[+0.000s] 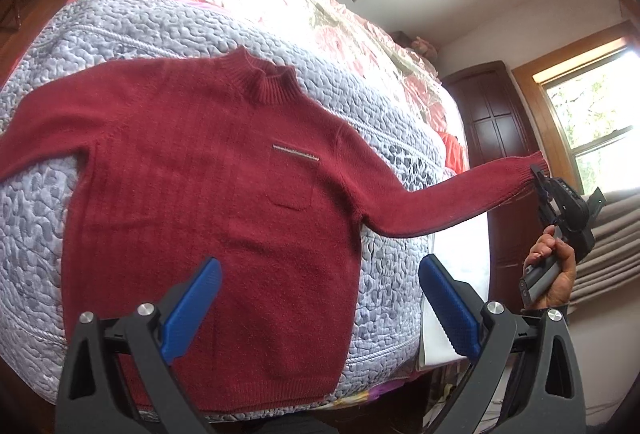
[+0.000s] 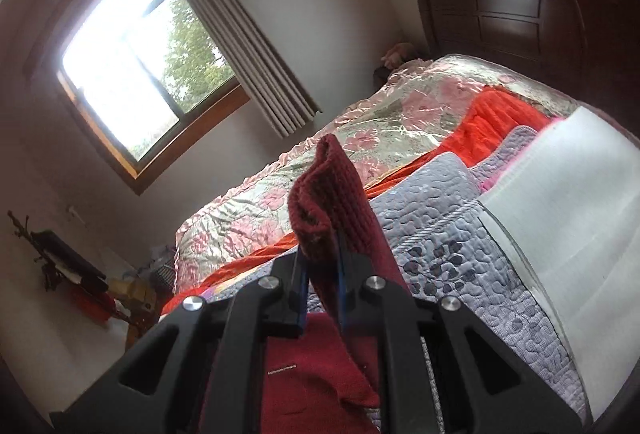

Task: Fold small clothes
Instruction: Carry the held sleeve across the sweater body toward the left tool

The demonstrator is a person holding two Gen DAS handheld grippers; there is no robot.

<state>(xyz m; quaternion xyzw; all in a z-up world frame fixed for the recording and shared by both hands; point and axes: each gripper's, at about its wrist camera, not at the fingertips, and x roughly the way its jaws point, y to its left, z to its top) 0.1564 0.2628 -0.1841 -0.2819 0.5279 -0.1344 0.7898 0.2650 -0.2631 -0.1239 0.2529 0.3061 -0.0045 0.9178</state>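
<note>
A grey quilted coverlet (image 1: 208,34) spreads over the bed; a pink floral satin spread (image 2: 320,142) lies beyond it. Grey curtains (image 2: 256,62) hang beside a bright window (image 2: 132,62); a dark wooden headboard (image 2: 508,18) stands behind.

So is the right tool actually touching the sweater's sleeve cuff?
Touching: in the right wrist view the right tool is clamped on the red sweater's cuff.

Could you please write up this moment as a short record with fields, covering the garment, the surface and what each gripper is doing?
garment: red sweater, front up, chest pocket showing
surface: grey quilted bedspread on a bed
body of garment: lying flat
sleeve cuff: pulled out past the bed edge, off the quilt
right gripper: shut on the cuff
left gripper: open, above the hem area, holding nothing
fold progress: none visible yet
</note>
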